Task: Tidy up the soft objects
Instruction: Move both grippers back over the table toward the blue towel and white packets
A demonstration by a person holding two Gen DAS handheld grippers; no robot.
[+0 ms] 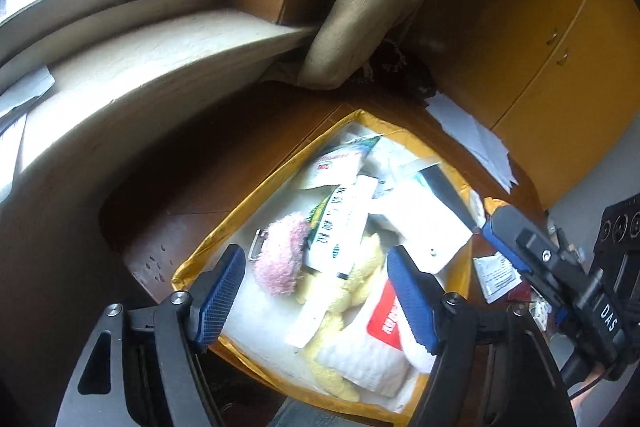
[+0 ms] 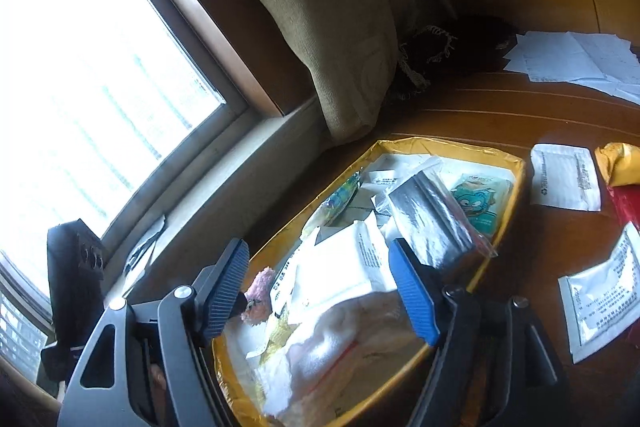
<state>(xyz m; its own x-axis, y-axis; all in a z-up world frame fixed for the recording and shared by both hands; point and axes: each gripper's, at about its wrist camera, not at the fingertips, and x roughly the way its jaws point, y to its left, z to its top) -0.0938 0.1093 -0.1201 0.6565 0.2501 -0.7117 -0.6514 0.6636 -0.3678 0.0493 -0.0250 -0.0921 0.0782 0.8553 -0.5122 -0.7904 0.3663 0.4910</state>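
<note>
Clearly both claws are released: the left claw [image 1: 316, 297] and right claw [image 2: 320, 291] hover empty over the heaped yellow box [image 1: 256, 195] on the table [image 2: 500, 107] — its white towel [image 2: 340, 339] could slide out, while sachets [image 2: 566, 181] wait outside.

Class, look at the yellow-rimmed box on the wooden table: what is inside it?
The yellow box holds a pink fluffy item, a yellow plush, white packets, a silver pouch and a teal cartoon packet. Whatever lies beneath this pile is covered.

Two close wrist views, shared yellow box [image 1: 280, 171] [image 2: 460, 147]
</note>
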